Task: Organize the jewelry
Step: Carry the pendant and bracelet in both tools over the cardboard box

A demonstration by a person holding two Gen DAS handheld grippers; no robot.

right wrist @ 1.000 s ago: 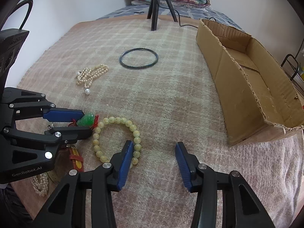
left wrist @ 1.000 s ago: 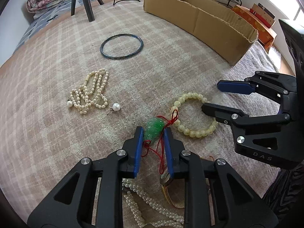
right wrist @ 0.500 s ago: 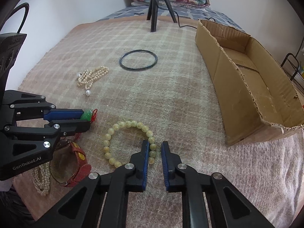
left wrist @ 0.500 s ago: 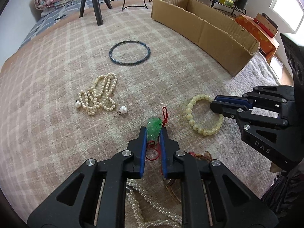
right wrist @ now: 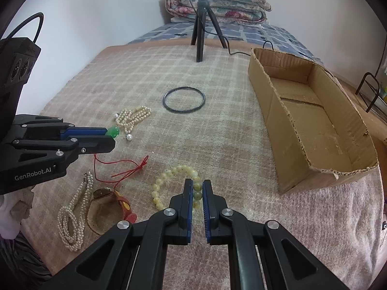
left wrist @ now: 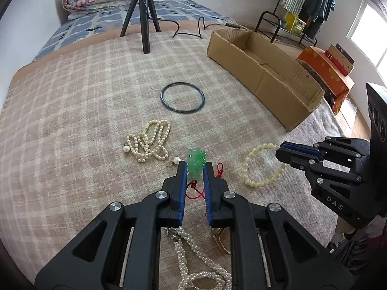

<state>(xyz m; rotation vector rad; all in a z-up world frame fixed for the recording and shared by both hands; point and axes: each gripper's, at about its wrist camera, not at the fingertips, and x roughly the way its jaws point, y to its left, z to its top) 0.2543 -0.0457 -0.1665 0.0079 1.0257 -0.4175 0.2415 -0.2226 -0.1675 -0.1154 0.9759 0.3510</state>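
Observation:
My left gripper [left wrist: 195, 166] is shut on a green pendant [left wrist: 196, 161] and holds it above the blanket; its red cord [right wrist: 125, 168] hangs down to the bed. It shows in the right wrist view [right wrist: 110, 135] too. My right gripper [right wrist: 197, 185] is shut on the pale yellow bead bracelet [right wrist: 167, 176], also seen in the left wrist view [left wrist: 257, 166]. A dark bangle [left wrist: 182, 97] and a short pearl strand [left wrist: 147, 142] lie further out.
An open cardboard box [right wrist: 312, 125] sits on the right of the plaid blanket [right wrist: 229, 145]. A long pearl necklace [right wrist: 72, 217] and a red-strapped watch [right wrist: 113, 203] lie near the front left edge. A tripod [right wrist: 202, 24] stands at the back.
Both grippers closed, the left on the green pendant and the right on the bead bracelet. The left has lifted the pendant, trailing its red cord. The bracelet has shifted slightly.

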